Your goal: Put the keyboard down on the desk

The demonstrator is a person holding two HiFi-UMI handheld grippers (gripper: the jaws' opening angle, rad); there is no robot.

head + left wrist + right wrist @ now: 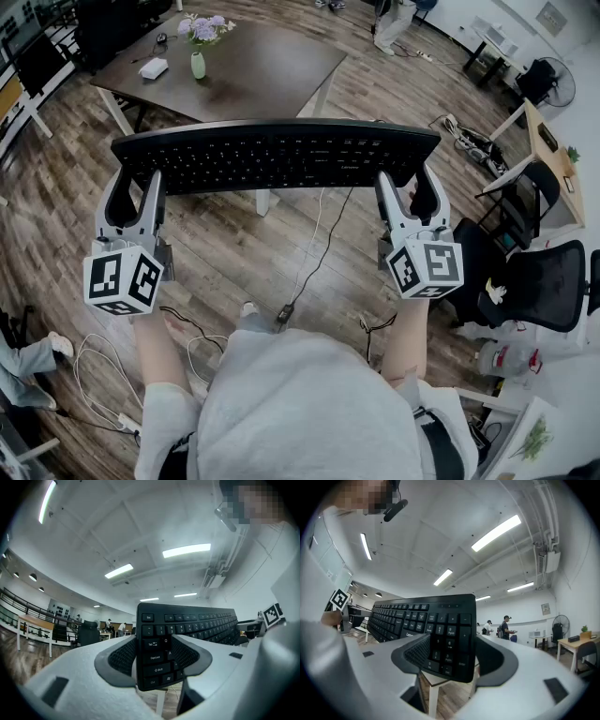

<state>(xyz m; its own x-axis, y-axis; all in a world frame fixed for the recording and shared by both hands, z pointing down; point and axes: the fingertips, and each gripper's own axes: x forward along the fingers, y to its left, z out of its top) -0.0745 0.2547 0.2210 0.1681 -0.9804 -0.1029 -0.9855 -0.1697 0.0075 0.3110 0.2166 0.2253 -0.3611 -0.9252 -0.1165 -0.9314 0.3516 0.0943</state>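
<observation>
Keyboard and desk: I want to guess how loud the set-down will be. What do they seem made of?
Keyboard: matte black plastic, judging by its moulded keys with white printed legends. Desk: dark brown top with a faint sheen, probably wood or laminate. Its legs are white, material unclear.

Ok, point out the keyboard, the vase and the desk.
keyboard [272, 155], head view, middle of its key rows.
vase [198, 65], head view, its pale body.
desk [277, 73], head view, bare part of the dark top.
</observation>
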